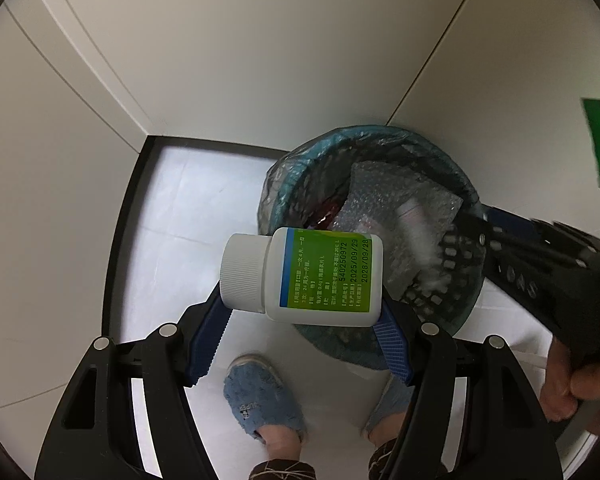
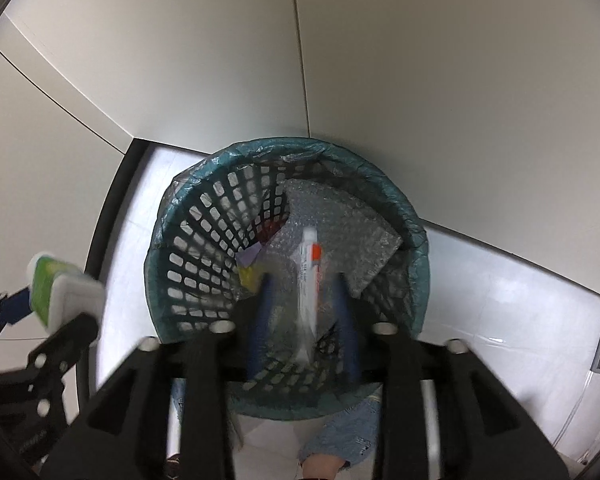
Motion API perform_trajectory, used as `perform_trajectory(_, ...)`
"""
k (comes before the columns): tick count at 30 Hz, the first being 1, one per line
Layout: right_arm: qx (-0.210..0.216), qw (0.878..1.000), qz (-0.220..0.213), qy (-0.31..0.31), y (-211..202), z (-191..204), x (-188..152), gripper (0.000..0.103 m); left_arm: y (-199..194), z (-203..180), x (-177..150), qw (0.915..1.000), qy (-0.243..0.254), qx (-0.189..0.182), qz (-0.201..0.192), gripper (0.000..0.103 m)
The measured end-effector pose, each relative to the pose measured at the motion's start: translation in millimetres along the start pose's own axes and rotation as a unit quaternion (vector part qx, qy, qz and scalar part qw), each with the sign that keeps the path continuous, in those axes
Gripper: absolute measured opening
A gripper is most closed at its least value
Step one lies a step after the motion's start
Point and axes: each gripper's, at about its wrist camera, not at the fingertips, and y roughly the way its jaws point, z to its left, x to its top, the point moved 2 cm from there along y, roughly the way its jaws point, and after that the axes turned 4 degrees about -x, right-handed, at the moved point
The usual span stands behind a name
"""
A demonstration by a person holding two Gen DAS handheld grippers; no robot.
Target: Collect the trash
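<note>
Pinching a white pill bottle (image 1: 304, 276) sideways — cap to one blue pad, base to the other — the left gripper (image 1: 300, 320) points down beside the near rim of the teal-lined waste basket (image 1: 466, 184). The bottle's green label faces the camera. In the right wrist view, the right gripper (image 2: 304, 312) hangs over the basket's mouth with its fingers (image 2: 262, 312) spread; a white tube (image 2: 310, 280) with an orange mark lies between them, touching neither pad, on a sheet of bubble wrap (image 2: 352, 236) inside the basket. The person's blue slippers (image 1: 260, 396) stand on the pale floor (image 1: 180, 208) below.
</note>
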Motion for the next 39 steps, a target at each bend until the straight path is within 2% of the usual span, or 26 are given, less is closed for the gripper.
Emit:
perform_trajectory(2,-0.01,1.0,-0.003,0.01,-6.8,-8.2,-3.5,0.061,3.4,-5.5,5.7,1.0,0.003,-0.002,0.0,0.066)
perform_trajectory(4,-0.012,0.999,-0.004,0.03,-14.9,-19.8,-8.2,0.065,8.6,-12.8,10.2,0.9999,0.009,-0.005,-0.001,0.066)
perform_trajectory(6,-0.016,0.999,-0.004,0.045,-20.1,-30.2,-13.1,0.074,15.0,-19.6,12.6,0.9999,0.012,-0.008,0.0,0.066)
perform_trajectory(10,-0.024,0.998,-0.008,0.059,-27.9,-48.9,-20.7,0.08,28.1,-32.7,16.9,0.9998,0.006,-0.016,0.005,0.066)
perform_trajectory(21,-0.032,0.996,-0.013,0.086,-38.7,-79.0,-23.4,0.081,52.1,-63.5,24.4,0.999,0.026,-0.035,0.01,0.067)
perform_trajectory(23,-0.032,0.996,-0.014,0.087,-41.4,-80.8,-22.6,0.081,53.3,-67.5,24.8,0.9988,0.031,-0.036,0.012,0.071)
perform_trajectory(25,-0.032,0.995,-0.015,0.089,-45.8,-82.3,-22.3,0.081,51.3,-69.8,25.5,0.9988,0.033,-0.033,0.009,0.08)
perform_trajectory(28,-0.034,0.995,-0.016,0.091,-54.1,-85.1,-20.8,0.084,45.3,-71.8,25.6,0.9987,0.037,-0.033,0.01,0.086)
perform_trajectory(32,-0.038,0.995,-0.026,0.093,-76.3,-84.1,-15.6,0.087,29.9,-69.2,28.6,0.9987,0.039,-0.031,0.011,0.091)
perform_trajectory(34,-0.037,0.994,-0.03,0.096,-90.8,-83.8,-12.4,0.09,13.2,-67.4,31.9,0.9987,0.038,-0.033,0.004,0.096)
perform_trajectory(39,-0.025,0.994,-0.043,0.095,-143.6,-81.4,-1.7,0.094,-42.7,-63.5,39.8,0.9986,0.032,-0.043,-0.002,0.097)
